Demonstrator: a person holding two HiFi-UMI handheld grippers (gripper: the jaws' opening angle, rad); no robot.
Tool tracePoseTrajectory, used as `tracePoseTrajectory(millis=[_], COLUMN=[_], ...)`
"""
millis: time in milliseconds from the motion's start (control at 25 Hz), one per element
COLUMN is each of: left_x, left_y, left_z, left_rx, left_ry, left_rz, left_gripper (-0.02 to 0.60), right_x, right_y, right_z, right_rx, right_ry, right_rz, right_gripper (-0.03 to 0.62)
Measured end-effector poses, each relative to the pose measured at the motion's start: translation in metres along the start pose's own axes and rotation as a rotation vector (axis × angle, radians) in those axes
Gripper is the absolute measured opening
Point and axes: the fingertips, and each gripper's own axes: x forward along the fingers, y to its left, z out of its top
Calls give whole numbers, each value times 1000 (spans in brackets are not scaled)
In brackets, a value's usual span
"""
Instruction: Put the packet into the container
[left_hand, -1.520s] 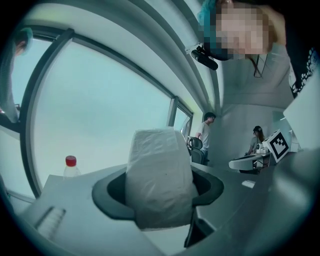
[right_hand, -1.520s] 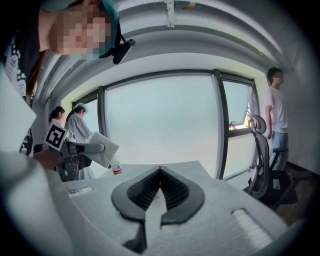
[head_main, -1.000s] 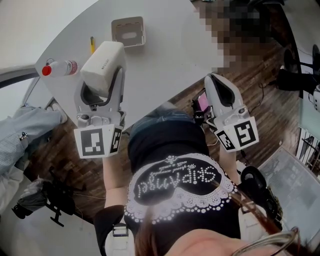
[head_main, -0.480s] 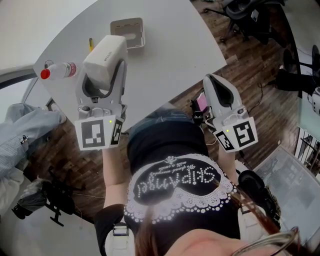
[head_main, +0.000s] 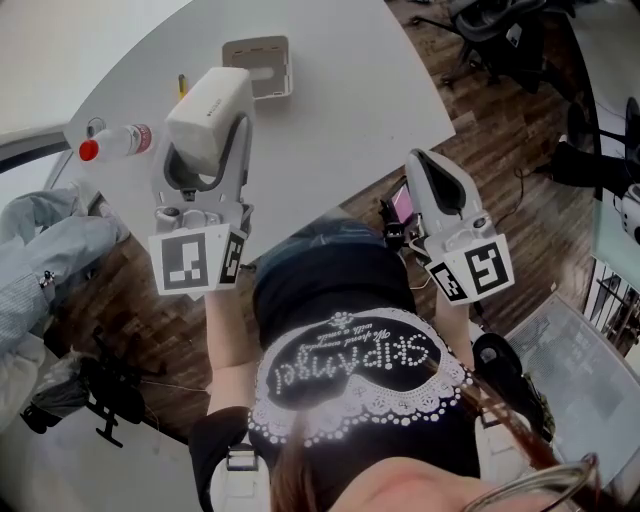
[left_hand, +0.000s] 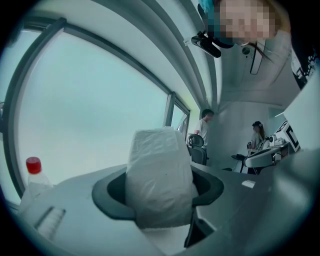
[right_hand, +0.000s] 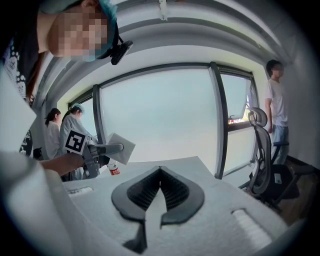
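Two grippers are in view. The left gripper (left_hand: 159, 192) has its fingers (left_hand: 107, 194) pinching the one white packet (head_main: 207, 108) from both sides; the packet stands up between them and is held over the left part of the grey table (head_main: 330, 110). The single container (head_main: 229, 68), a small open-topped grey box, sits on the table just beyond the packet, and the two do not touch. One clear bottle with a red cap (head_main: 112, 142) lies at the table's left edge, with one yellow pencil (head_main: 182, 86) between it and the container. The right gripper (right_hand: 160, 172) hangs off the table's near right edge, its fingers (right_hand: 140, 192) pressed together on nothing.
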Motion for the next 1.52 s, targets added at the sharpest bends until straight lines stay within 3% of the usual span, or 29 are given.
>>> tracePoseTrajectory(millis=[1520], left_x=[67], left_y=[34], left_z=[-43], left_rx=[-27], left_ry=[67], left_rz=[2], left_gripper=[285], right_x=[20], right_y=[-22], right_z=[-3], right_rx=[36], right_ry=[38], right_rz=[-17], right_gripper=[-2])
